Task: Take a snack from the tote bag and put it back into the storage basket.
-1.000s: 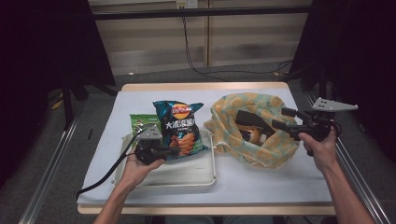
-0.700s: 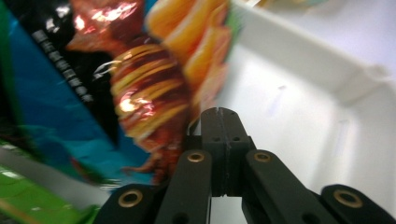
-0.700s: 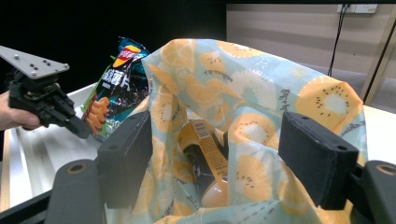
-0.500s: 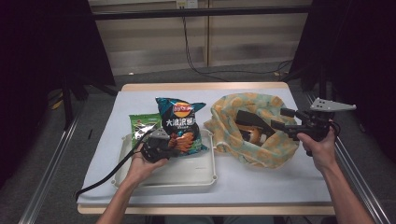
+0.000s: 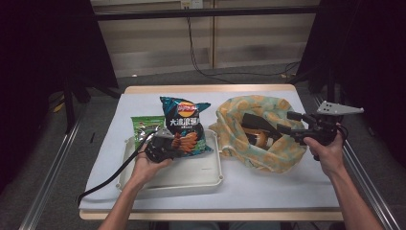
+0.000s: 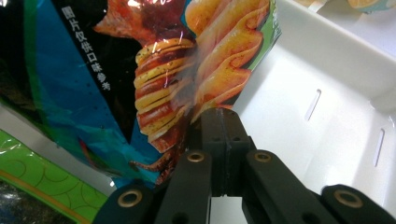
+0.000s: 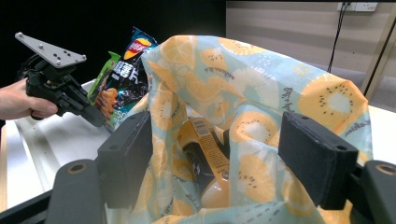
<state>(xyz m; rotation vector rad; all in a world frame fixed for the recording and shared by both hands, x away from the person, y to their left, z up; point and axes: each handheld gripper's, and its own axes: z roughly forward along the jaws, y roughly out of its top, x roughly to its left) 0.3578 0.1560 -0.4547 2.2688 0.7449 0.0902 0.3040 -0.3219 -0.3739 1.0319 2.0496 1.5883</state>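
White tray (image 6: 327, 154) slots appear beside left gripper (image 6: 219, 126).

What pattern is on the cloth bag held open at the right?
The cloth bag is pale blue-green with orange citrus slices and white flowers, clearest in the right gripper view.

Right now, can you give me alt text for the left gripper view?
The left gripper, fingers shut, pinches the bottom edge of a chip bag above a white tray. A green packet lies lower left.

The chip bag (image 5: 184, 125) carries a Lay's logo and large Chinese characters, 大波浪薯片; smaller print is unreadable.
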